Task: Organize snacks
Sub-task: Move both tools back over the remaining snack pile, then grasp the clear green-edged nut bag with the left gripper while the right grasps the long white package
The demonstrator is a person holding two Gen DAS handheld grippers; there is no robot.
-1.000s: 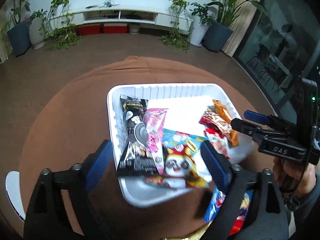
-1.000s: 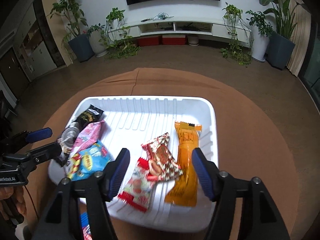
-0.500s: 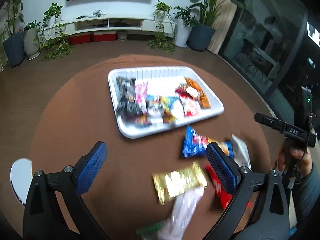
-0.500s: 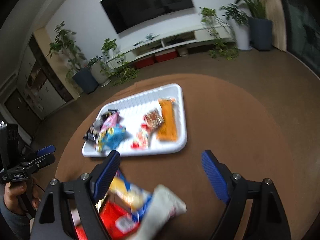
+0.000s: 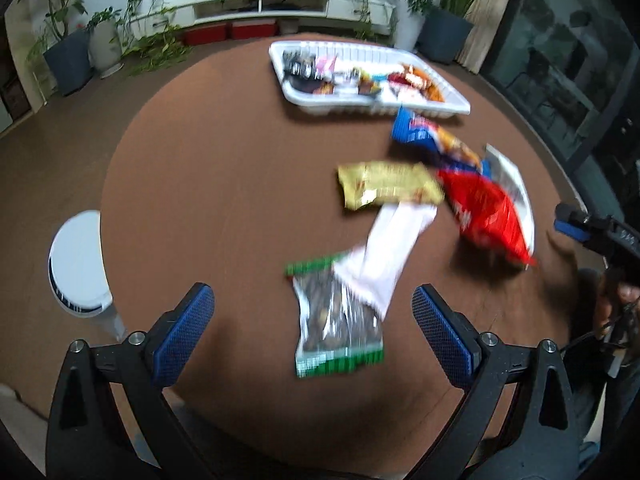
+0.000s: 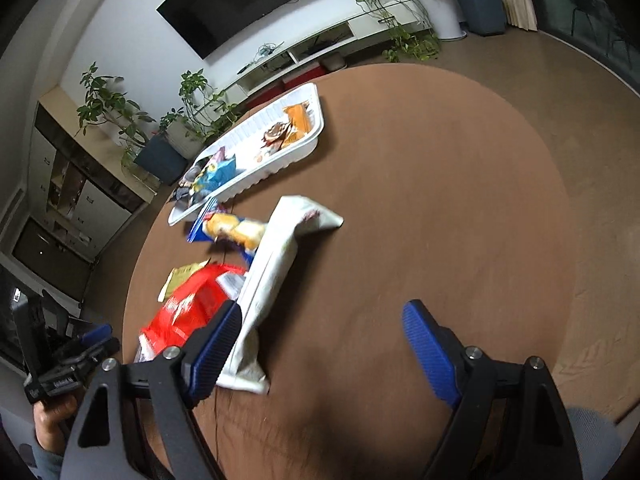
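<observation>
Left hand-held gripper [image 5: 313, 326]: jaws wide apart, empty, now drawn back from the white tray [image 5: 460, 105] and hovering over the green-edged packet [image 5: 338, 320] on the surface [image 5: 224, 184]. Right hand-held gripper [image 6: 322, 342]: likewise spread and empty, pulled back beside the white bag [image 6: 276, 264]. Judgement: next loose snack is being selected. Both are angled downward.

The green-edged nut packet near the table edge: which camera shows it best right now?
The left wrist view: the green-edged nut packet lies whole between the open fingers of the left hand-held gripper, partly tucked under a white packet, though slightly blurred. The right wrist view does not show it at all.
</observation>
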